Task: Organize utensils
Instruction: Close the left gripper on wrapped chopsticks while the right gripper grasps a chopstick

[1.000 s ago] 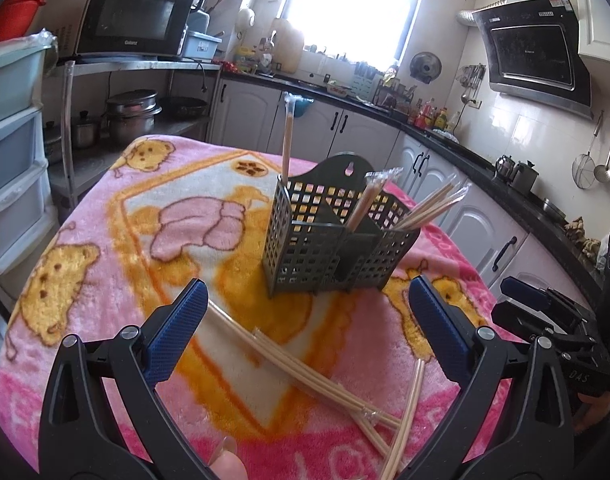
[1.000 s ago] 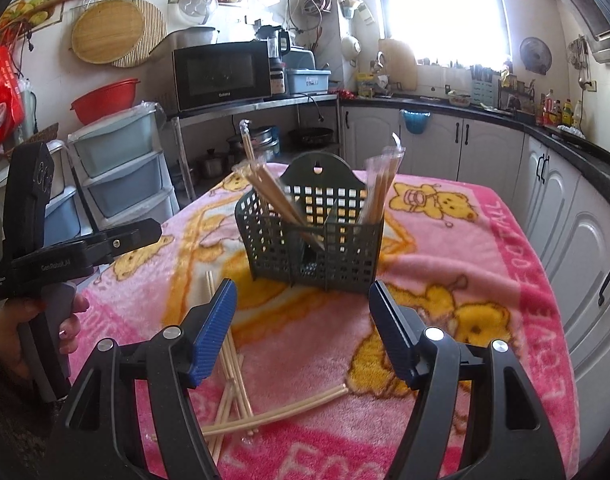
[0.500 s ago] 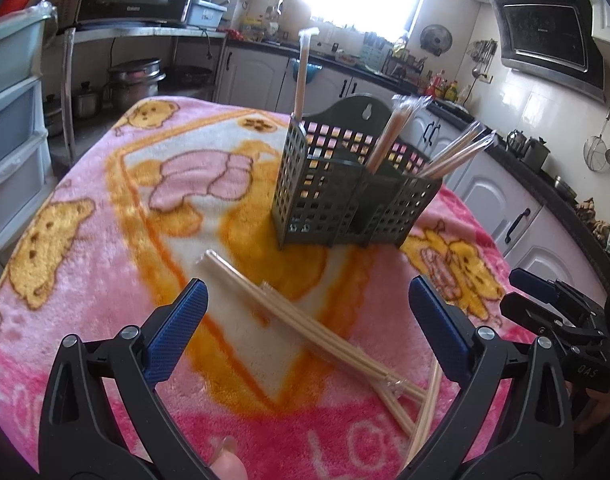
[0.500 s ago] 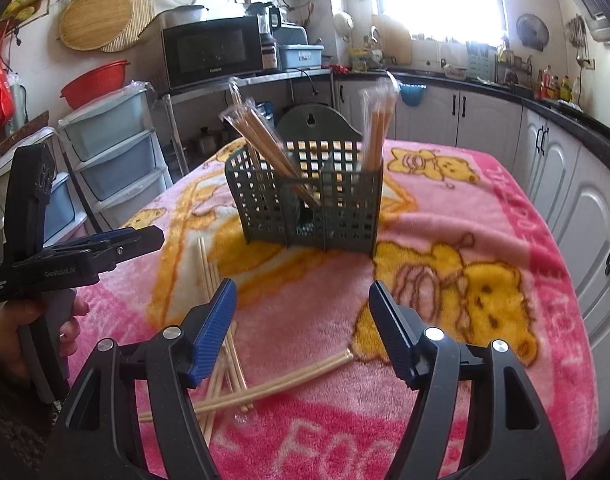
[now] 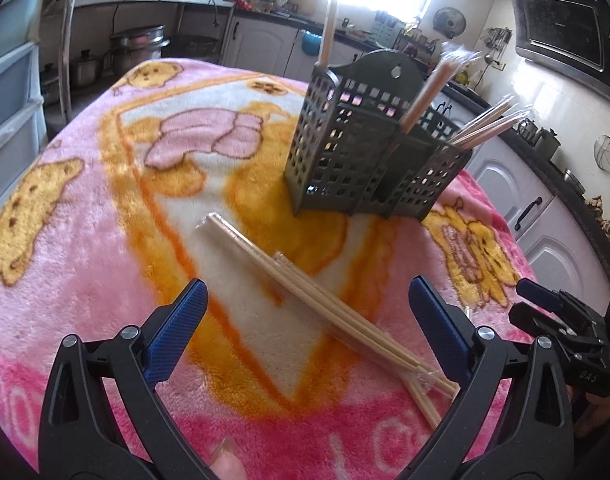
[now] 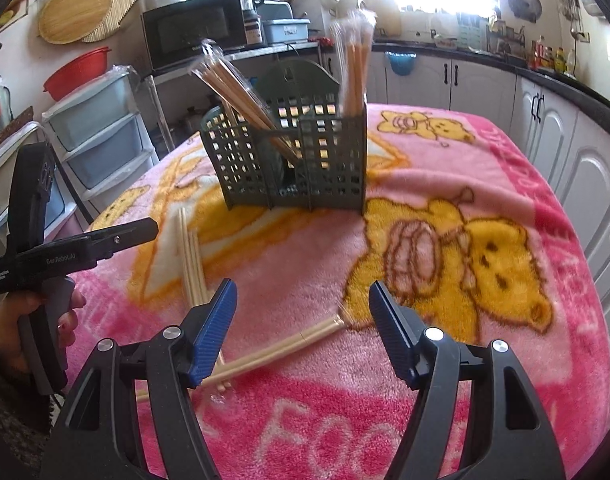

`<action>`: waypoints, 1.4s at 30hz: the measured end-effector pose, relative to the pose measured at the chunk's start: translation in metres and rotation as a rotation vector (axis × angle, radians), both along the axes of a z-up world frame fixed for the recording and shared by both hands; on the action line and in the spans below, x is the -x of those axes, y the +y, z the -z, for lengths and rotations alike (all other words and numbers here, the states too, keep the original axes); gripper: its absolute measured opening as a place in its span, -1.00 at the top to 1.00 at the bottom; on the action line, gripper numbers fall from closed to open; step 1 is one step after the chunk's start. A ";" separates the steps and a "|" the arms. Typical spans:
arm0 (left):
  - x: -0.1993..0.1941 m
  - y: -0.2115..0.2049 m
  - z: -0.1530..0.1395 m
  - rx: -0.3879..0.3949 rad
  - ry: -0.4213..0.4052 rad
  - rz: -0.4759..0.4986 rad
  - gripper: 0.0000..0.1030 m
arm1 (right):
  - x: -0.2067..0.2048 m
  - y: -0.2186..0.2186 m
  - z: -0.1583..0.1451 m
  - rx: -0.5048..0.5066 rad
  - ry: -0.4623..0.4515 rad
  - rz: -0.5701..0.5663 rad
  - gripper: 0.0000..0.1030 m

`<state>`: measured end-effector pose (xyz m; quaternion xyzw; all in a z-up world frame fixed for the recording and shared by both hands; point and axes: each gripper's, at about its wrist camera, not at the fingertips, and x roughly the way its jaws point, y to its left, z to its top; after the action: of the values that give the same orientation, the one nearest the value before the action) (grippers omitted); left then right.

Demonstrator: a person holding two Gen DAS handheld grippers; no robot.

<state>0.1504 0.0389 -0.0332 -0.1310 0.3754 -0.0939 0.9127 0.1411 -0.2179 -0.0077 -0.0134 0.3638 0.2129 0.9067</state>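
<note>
A dark green slotted utensil holder (image 5: 369,160) stands on the pink blanket and holds several wrapped chopstick pairs (image 5: 429,92); it also shows in the right wrist view (image 6: 293,160). Loose wrapped chopsticks (image 5: 321,300) lie on the blanket in front of it, between my left gripper's fingers. My left gripper (image 5: 305,328) is open and empty just above them. My right gripper (image 6: 303,320) is open and empty over another chopstick pair (image 6: 289,344). More chopsticks (image 6: 191,256) lie to its left.
The table is covered by a pink and yellow bear blanket (image 5: 105,208). Plastic drawers (image 6: 97,132) stand left of the table, white kitchen cabinets (image 6: 565,132) to the right. The left gripper's body (image 6: 45,256) shows at the right view's left edge.
Both grippers have moved forward and lower toward the loose chopsticks; the holder looks larger and nearer. Both stay open and empty.
</note>
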 end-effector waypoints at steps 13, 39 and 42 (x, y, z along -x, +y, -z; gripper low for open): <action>-0.032 0.026 0.020 0.092 0.087 -0.026 -0.66 | -0.026 -0.006 0.039 -0.021 0.147 0.034 0.16; -0.098 0.040 0.033 0.066 0.154 -0.118 0.21 | -0.033 -0.010 0.051 -0.003 0.162 0.052 0.67; -0.100 0.041 0.034 0.057 0.152 -0.126 0.30 | -0.033 -0.010 0.051 -0.002 0.157 0.054 0.73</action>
<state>0.2500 0.0798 -0.0671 -0.1869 0.4320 -0.0368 0.8815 0.1739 -0.2279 -0.0583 0.0143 0.4338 0.1890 0.8808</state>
